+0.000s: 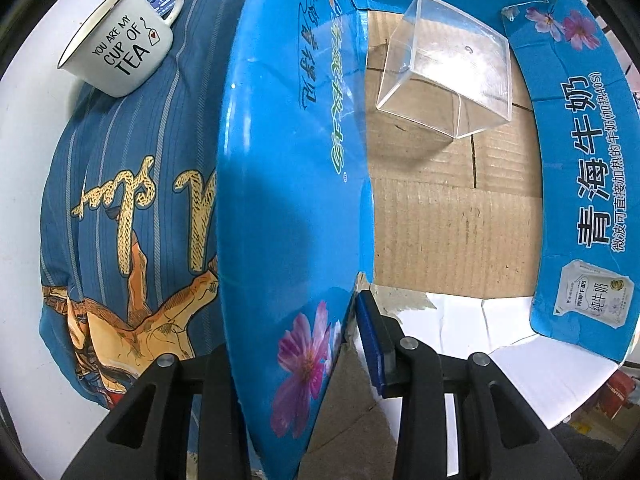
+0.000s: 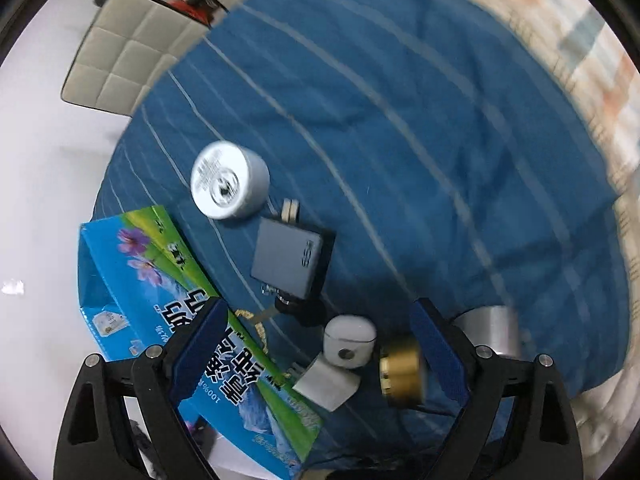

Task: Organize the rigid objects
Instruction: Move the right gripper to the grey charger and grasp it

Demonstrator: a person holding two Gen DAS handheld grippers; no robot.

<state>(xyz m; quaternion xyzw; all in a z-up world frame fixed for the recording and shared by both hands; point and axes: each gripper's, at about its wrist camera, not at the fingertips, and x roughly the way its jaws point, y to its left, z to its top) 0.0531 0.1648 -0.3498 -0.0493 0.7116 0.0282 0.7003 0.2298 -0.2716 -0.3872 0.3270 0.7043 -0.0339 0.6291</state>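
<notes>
blue striped bedspread (image 2: 400, 120), tufted headboard (image 2: 120, 68), white wall (image 2: 40, 180)

One blue milk carton (image 1: 288, 184) stood open on the bedspread, with one clear plastic box (image 1: 444, 68) inside it and one white mug (image 1: 120, 40) beside it. Elsewhere lay one round tin (image 2: 228, 180), one grey case (image 2: 286, 260), one small white pod (image 2: 348, 342), one white block (image 2: 326, 384) and one brass cylinder (image 2: 402, 372).

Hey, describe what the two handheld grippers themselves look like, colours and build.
Both look alike: the left gripper and right gripper have matte black angular linkage arms with cut-out slots, round silver pivot pins, and flat dark blue finger pads. No cables, markings, or sleeves show.
</notes>
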